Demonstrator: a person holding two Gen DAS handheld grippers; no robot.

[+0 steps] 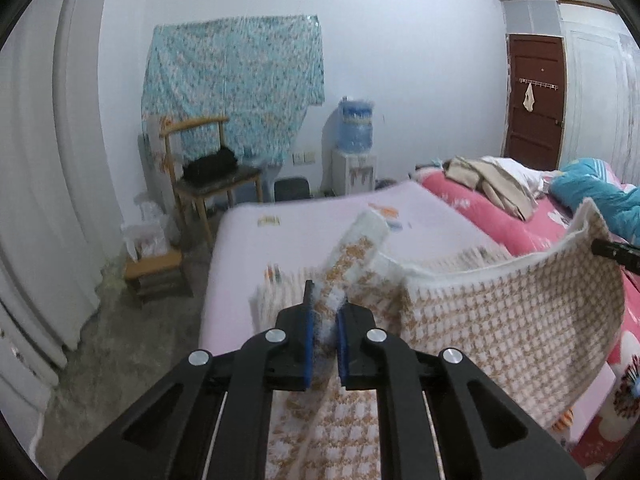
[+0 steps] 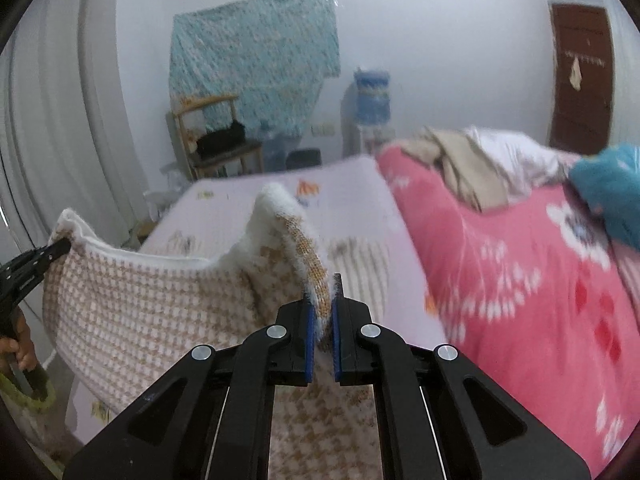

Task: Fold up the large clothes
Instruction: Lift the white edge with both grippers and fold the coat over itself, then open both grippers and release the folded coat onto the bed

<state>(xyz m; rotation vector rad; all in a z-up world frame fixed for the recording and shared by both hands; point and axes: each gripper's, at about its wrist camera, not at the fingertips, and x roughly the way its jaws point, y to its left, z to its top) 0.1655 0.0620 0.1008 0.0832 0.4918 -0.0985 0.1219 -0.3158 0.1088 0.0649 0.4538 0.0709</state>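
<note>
Item: knitted garment (image 1: 500, 312), tan-and-white houndstooth with a fluffy white edge. It hangs stretched between the two grippers across the lower middle of both views, above the bed (image 1: 320, 216), sagging in the span between the grips.

Left gripper (image 1: 325, 322): jaws clenched on a bunched fold of the garment; white fuzz shows between the blue pads. In the right wrist view it enters at the left edge (image 2: 60, 246), biting the garment's white corner, with a hand (image 2: 18, 346) on its handle at lower left.

Right gripper (image 2: 323, 314): jaws clenched on an upright flap of the garment's edge. In the left wrist view its tip shows at the right edge (image 1: 600, 246), touching the garment's far corner.

Bed: pale printed sheet; pink floral quilt (image 2: 520, 280) on the right side, with beige clothes (image 2: 460, 164) and a teal item (image 2: 608, 192) heaped on it.

Background: wooden chair (image 1: 208, 176), water dispenser (image 1: 355, 148), patterned cloth (image 1: 236, 80) on the wall, brown door (image 1: 534, 96) at upper right.
</note>
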